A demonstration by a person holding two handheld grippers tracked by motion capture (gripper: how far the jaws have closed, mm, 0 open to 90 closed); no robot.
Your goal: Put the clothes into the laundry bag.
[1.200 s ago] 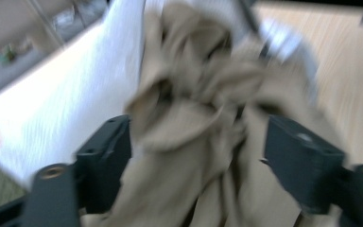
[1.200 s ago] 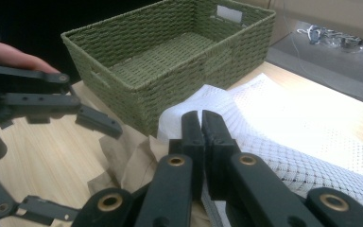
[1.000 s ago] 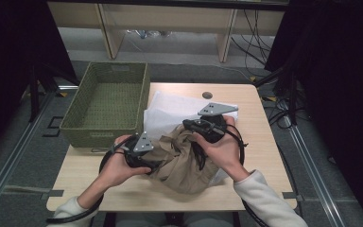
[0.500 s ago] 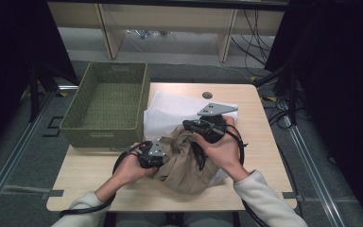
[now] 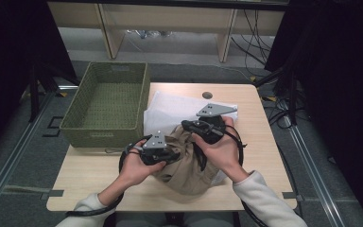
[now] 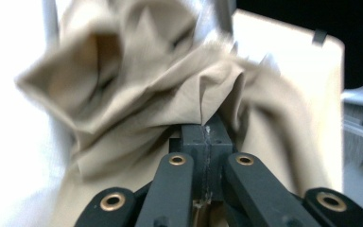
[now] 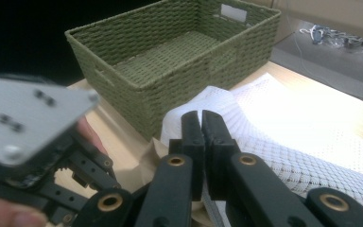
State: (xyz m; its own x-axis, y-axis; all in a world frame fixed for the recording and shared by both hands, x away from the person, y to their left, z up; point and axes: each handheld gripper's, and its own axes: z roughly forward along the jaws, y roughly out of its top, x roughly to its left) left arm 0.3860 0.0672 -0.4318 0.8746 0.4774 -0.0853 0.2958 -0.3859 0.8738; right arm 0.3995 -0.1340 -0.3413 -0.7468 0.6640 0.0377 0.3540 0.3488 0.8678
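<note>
Folding work on the tan cloth [image 5: 189, 163] looks to be in hand: the garment lies bunched at the near middle of the table [image 5: 90, 177], partly over a white mesh cloth [image 5: 179, 106], with a green woven basket [image 5: 106, 101] just beside them at the far left. The left gripper [image 5: 168, 153] has just been closing, and in the left gripper view its fingers [image 6: 191, 142] stand pressed together with a ridge of the tan cloth [image 6: 170, 101] pinched at their tips. The right gripper [image 5: 191, 127] sits at the far edge of the heap; in the right gripper view its fingers [image 7: 191, 127] stand together, and whether fabric is caught between them cannot be told, though the tan cloth [image 7: 144, 158] shows just under them. My reading is that both hands are taking hold of the garment to spread or lift it, so the step is the grasp. Next would come drawing the two held points apart and up so the cloth hangs flat, keeping the white mesh cloth from being dragged along with it.
</note>
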